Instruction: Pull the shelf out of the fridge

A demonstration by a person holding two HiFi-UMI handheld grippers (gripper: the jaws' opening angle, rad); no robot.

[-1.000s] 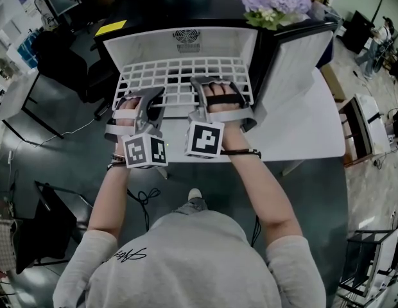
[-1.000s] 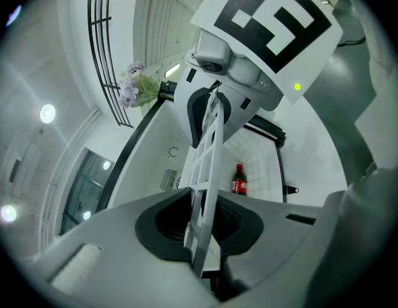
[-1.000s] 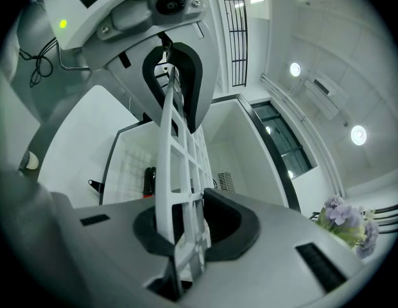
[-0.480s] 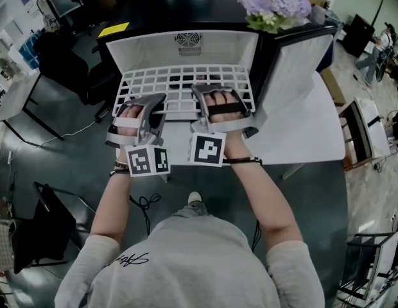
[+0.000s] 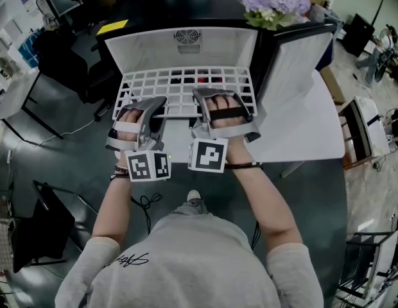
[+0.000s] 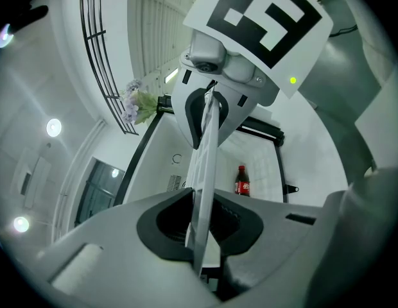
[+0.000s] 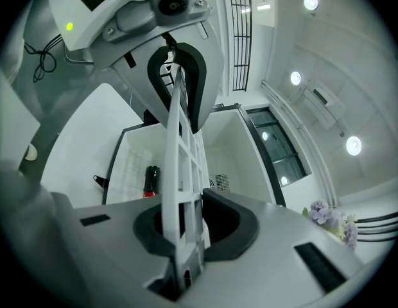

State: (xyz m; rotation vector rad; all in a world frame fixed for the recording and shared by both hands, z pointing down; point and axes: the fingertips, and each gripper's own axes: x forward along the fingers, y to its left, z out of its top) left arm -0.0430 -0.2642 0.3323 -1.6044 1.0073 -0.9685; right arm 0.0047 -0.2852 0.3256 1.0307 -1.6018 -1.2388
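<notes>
Clamping the shelf on both sides. Left gripper point(image 6: 202, 231): jaws narrow, pads pressed on the front edge of the white wire shelf point(image 6: 206, 153), which runs edge-on between them. Right gripper point(image 7: 185, 233): same, jaws nearly together and pinching that same front edge.

Head view: the left gripper point(image 5: 154, 102) holds the shelf point(image 5: 186, 82) near its left front corner. The right gripper point(image 5: 213, 95) holds it just right of centre, and the two grippers sit side by side.

The shelf lies flat and is partly out of the fridge point(image 5: 141, 43). Its rear is inside the cavity and its front rail is past the opening.

A red-labelled dark bottle point(image 6: 242, 180) stands inside the fridge, behind the shelf. The door point(image 5: 295, 63) is swung open to the right. The fridge sits on a white surface point(image 5: 308, 136), and purple flowers point(image 5: 269, 2) sit on top of the fridge.
</notes>
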